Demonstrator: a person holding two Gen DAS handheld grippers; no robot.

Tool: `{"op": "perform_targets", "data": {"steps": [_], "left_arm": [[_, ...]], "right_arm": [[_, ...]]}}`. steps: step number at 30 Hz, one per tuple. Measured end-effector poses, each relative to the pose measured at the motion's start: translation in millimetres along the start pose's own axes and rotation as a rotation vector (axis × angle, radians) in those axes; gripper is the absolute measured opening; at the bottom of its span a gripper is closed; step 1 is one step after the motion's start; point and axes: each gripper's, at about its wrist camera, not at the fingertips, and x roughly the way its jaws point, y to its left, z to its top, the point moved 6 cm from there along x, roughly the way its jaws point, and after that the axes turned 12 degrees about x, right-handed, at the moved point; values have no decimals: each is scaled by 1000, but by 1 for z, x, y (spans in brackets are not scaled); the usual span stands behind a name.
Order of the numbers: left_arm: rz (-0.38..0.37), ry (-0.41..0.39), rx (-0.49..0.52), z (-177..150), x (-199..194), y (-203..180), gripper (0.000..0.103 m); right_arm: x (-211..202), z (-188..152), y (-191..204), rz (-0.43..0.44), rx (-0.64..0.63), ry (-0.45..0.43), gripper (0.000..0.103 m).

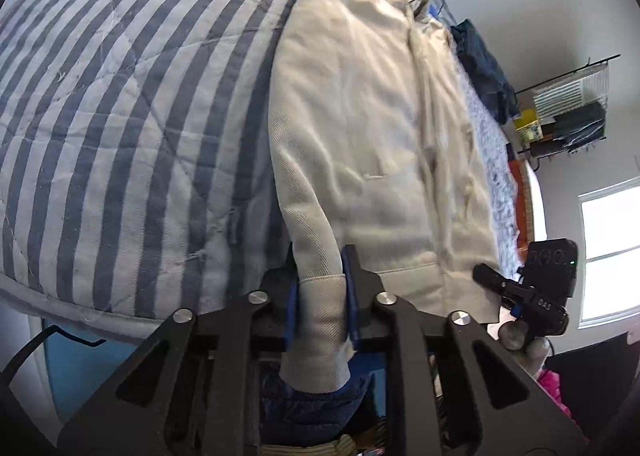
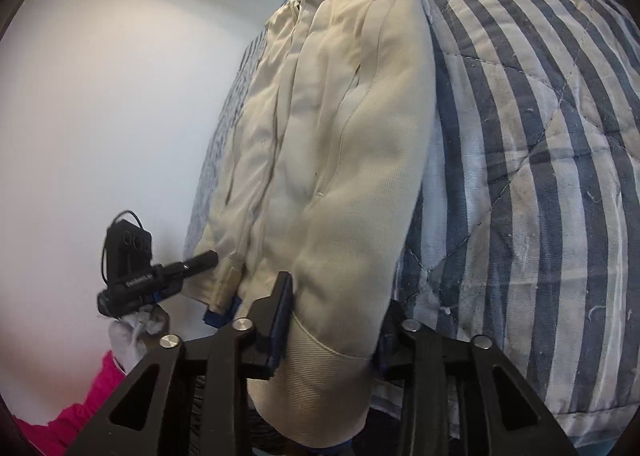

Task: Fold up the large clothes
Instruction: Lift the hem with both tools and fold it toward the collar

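A cream jacket (image 1: 372, 136) lies lengthwise on a bed with a blue-and-white striped quilt (image 1: 120, 96). My left gripper (image 1: 322, 288) is shut on the cuff of one sleeve (image 1: 320, 320) at the jacket's near end. In the right wrist view the same jacket (image 2: 332, 136) lies on the quilt (image 2: 540, 136), and my right gripper (image 2: 332, 320) holds the other sleeve's cuff (image 2: 320, 368) between its fingers. Each view shows the other gripper: the right one (image 1: 532, 292) by the hem, the left one (image 2: 160, 276) beside the jacket's corner.
A dark blue garment (image 1: 484, 72) lies on the bed beyond the jacket. A wall rack (image 1: 568, 112) with folded items and a bright window (image 1: 612, 252) are at the right. Pink fabric (image 2: 80, 408) is at the lower left. A white wall (image 2: 120, 96) is behind the bed.
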Motion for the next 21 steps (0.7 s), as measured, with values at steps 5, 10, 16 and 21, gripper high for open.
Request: {"op": "perform_targets", "data": {"steps": [5, 10, 16, 21], "left_arm": [[-88, -33, -20, 15, -14, -20, 14], [-112, -80, -1, 36, -32, -35, 13], [-119, -144, -41, 67, -41, -34, 13], [-98, -166, -59, 93, -34, -30, 13]], "right_arm": [[-7, 7, 21, 62, 12, -21, 20], [-12, 16, 40, 82, -1, -31, 19], [-25, 33, 43, 129, 46, -71, 18], [-25, 57, 55, 118, 36, -92, 18]]}}
